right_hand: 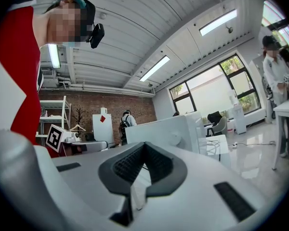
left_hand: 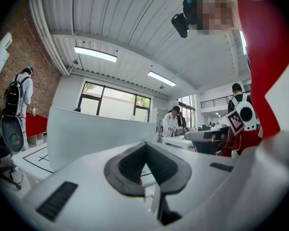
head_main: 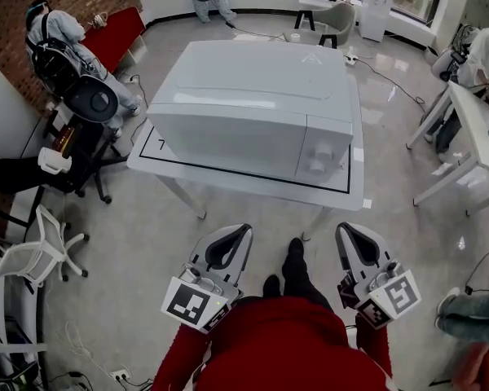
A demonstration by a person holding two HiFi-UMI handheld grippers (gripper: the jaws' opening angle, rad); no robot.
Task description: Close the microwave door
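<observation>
A white microwave (head_main: 253, 96) stands on a white table (head_main: 253, 184) in front of me. Its door (head_main: 228, 141) lies flush with the front, beside the panel with two knobs (head_main: 322, 157). My left gripper (head_main: 243, 231) and right gripper (head_main: 345, 231) hang side by side near my body, well short of the table, pointing at it. Both are shut with nothing between the jaws. In the left gripper view the microwave (left_hand: 86, 134) rises beyond the closed left gripper (left_hand: 145, 147). The right gripper view shows the microwave (right_hand: 168, 131) past the closed right gripper (right_hand: 144, 147).
A black office chair (head_main: 90, 100) and a person (head_main: 57, 31) are at the table's left. A white chair (head_main: 33, 255) stands at the near left, a white desk (head_main: 481, 129) at the right. Grey floor lies between me and the table.
</observation>
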